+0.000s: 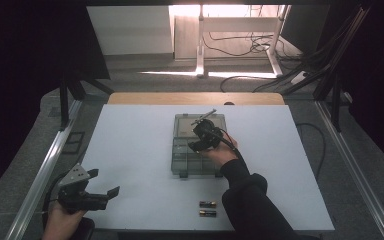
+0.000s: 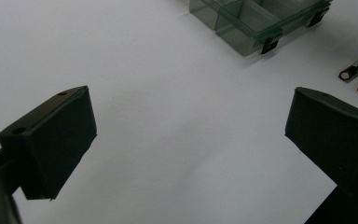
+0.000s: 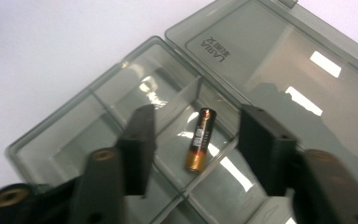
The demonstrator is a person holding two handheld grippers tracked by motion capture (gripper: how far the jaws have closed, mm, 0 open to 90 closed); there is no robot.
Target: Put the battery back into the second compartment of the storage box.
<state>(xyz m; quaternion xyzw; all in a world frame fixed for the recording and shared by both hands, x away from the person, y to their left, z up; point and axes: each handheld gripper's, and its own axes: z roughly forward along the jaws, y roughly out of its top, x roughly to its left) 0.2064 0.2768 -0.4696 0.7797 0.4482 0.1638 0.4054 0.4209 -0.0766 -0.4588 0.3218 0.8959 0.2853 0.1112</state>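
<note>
From above, our right gripper [image 1: 203, 136] hovers over the open organiser box [image 1: 181, 159]; two spare batteries [image 1: 207, 208] lie behind it. Our left gripper [image 2: 186, 140] idles, jaws wide. Between the right's parted jaws, a battery [image 3: 198, 139] rests in a compartment; we should lift straight up, clear of the dividers.

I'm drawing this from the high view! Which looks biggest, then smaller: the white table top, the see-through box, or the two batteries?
1. White table top, biggest.
2. Clear compartment box.
3. The two batteries, smallest; they look the same size as each other.
</note>
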